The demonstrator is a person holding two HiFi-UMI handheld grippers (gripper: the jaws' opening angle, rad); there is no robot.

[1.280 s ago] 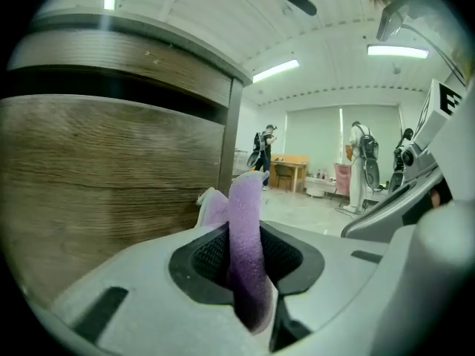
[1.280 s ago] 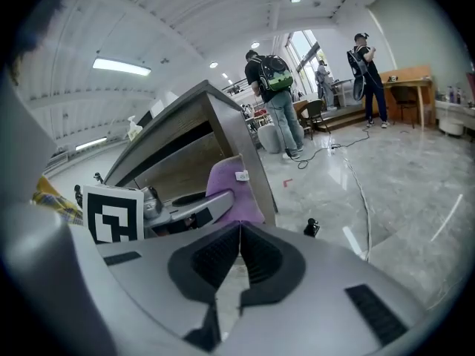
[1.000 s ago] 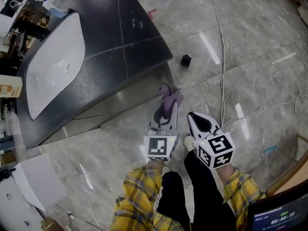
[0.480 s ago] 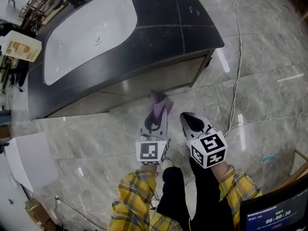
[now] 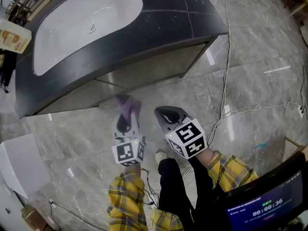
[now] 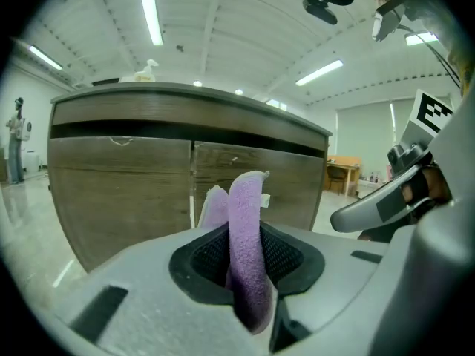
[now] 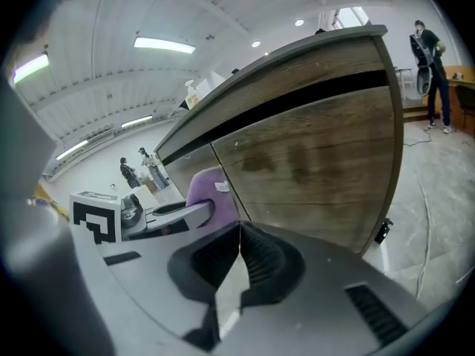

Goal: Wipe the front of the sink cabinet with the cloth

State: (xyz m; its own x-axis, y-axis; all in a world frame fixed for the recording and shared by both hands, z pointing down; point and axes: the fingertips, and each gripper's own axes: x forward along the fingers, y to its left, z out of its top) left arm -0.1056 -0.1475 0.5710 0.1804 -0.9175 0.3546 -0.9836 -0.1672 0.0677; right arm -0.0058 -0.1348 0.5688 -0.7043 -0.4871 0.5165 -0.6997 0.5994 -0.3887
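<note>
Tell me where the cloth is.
The cloth is clamped in the left gripper, left of centre in the head view, just below the cabinet front and beside the right gripper.

**Large open work hall, not a home**

A freestanding sink cabinet [image 5: 149, 71] is standing alone on a glossy marble-look floor [image 5: 260, 42]. Loose cables [image 5: 228, 42] are trailing across the tiles. Long strip lights [image 6: 151, 13] are glowing on a high white ceiling. A monitor [image 5: 269, 208] is showing a timer, and a person [image 7: 430, 73] is standing far off.
</note>
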